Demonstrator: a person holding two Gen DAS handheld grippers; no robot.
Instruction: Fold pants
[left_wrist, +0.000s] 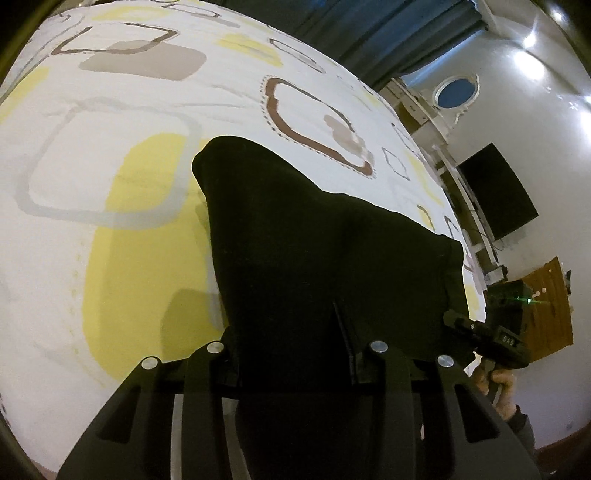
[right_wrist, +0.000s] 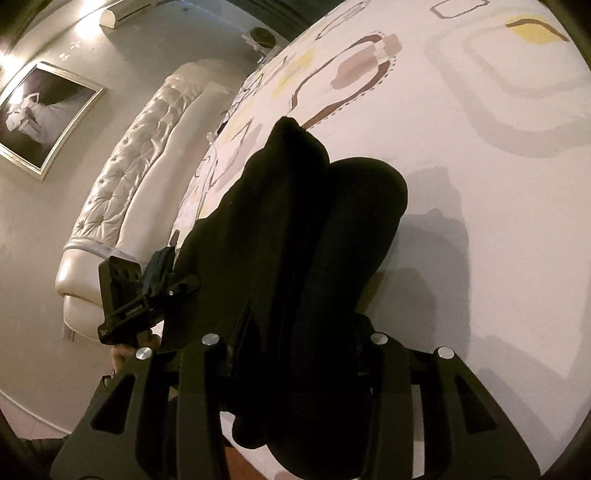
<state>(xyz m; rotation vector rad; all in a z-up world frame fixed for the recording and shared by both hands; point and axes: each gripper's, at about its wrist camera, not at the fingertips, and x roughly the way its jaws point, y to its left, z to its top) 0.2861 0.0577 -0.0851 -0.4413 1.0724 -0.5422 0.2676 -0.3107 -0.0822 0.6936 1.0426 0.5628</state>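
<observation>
The black pants (left_wrist: 295, 236) hang bunched between my two grippers above the bed. My left gripper (left_wrist: 295, 354) is shut on one edge of the cloth, which drapes over and hides the fingertips. My right gripper (right_wrist: 299, 339) is shut on the other edge of the pants (right_wrist: 310, 221), its fingertips also buried in fabric. The right gripper shows in the left wrist view (left_wrist: 491, 332) at the right end of the cloth. The left gripper shows in the right wrist view (right_wrist: 147, 295) at the left end. The far end of the pants rests on the sheet.
The bed sheet (left_wrist: 110, 155) is white with yellow, grey and brown shapes. A tufted cream headboard (right_wrist: 122, 177) stands at the bed's end. A framed picture (right_wrist: 40, 118) hangs on the wall. A black screen (left_wrist: 495, 188) and a wooden door (left_wrist: 550, 295) lie beyond the bed.
</observation>
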